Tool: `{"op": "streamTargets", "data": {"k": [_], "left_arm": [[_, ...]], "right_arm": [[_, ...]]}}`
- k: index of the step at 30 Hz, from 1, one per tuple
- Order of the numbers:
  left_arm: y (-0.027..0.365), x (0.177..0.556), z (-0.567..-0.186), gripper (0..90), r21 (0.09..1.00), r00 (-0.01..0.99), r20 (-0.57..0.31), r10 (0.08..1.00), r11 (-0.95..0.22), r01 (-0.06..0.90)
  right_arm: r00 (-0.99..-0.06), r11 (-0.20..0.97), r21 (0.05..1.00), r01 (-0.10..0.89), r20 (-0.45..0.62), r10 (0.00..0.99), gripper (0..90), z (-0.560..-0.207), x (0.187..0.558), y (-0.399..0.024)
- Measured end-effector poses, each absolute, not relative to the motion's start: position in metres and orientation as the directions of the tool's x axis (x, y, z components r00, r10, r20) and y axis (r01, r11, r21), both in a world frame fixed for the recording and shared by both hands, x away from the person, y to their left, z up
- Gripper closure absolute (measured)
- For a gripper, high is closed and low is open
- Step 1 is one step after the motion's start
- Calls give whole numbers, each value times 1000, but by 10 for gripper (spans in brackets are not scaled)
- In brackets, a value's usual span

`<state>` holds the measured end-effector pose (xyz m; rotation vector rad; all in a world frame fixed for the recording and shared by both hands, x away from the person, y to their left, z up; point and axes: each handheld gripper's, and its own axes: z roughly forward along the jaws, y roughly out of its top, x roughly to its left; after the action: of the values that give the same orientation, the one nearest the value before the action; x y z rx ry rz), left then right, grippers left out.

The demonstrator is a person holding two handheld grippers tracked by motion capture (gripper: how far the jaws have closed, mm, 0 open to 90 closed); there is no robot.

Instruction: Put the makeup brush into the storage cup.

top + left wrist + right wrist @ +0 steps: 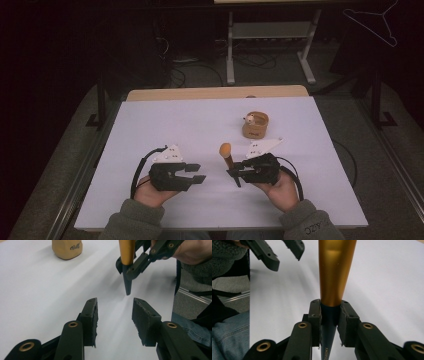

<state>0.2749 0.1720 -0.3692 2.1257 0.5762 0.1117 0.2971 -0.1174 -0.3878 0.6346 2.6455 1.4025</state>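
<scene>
A brush [226,152] with an orange head, a gold-coloured ferrule and a dark tapered handle stands nearly upright over the white table [175,125]. My right gripper [234,172] is shut on its dark handle just below the ferrule [335,272]; the pads press it from both sides around the gripper's middle [330,315]. To its left my left gripper [199,173] is open with nothing between the jaws, which point toward the brush. In the left gripper view the handle's tip [128,287] hangs just beyond my open left gripper [115,315].
A small tan cup [255,125] with something pale and fuzzy in it stands behind the right hand, also seen as the tan cup [67,248]. The table's near edge lies by the person's sleeves. A desk frame [270,50] and cables are on the floor behind.
</scene>
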Motion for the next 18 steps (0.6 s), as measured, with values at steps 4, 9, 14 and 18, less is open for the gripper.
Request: {"op": "streamTargets", "data": {"k": [4,9,14,18], "left_arm": [[172,275,-371,558,798,885,-132,446,-483,362],[172,276,-373,556,791,886,-127,446,-493,362],[172,276,-374,555,789,883,-127,452,-493,366],[173,276,-375,551,788,880,-124,458,-494,368]], "right_arm": [[-907,489,810,323,118,404,732,-388,299,-121],[-899,479,812,333,121,420,732,-387,302,-127],[-893,470,815,339,121,433,732,-386,304,-132],[-887,462,817,345,124,445,732,-386,306,-136]]}}
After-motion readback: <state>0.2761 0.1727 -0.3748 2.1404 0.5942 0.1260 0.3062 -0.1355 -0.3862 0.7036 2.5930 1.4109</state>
